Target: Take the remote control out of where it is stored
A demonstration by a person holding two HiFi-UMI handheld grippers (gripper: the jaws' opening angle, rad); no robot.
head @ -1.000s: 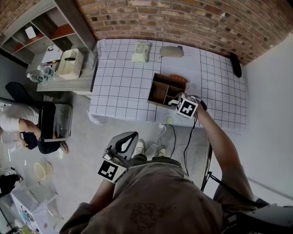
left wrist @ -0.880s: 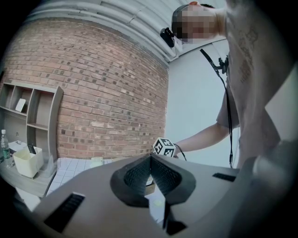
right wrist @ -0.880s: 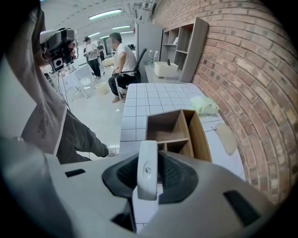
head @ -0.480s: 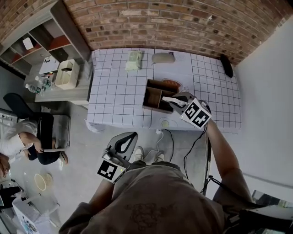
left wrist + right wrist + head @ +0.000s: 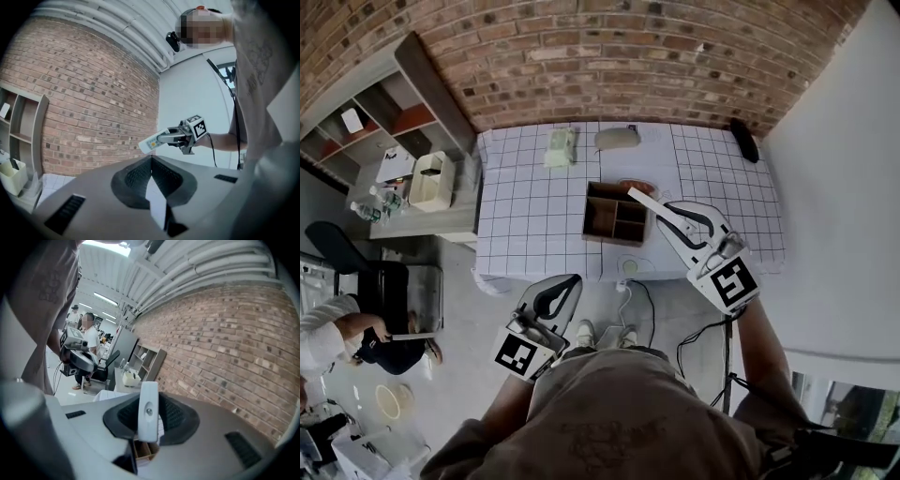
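Brick wall (image 5: 581, 66) behind a gridded table (image 5: 525, 216); the remote control (image 5: 639, 197) is pinched by the right gripper (image 5: 667, 217), and the left gripper (image 5: 565, 284) is pressed together.

No legible words, brands or numbers; only black-and-white square markers on the right cube (image 5: 734, 281) and left cube (image 5: 517, 354).

Right gripper (image 5: 167, 137) — clamping remote control (image 5: 150, 143).

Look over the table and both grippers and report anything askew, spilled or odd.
Nothing stands out. The remote control sits straight between the jaws of the right gripper, in the air by the wooden box, which stands upright on the checked table. No spill shows. The left gripper is shut and empty, off the table.
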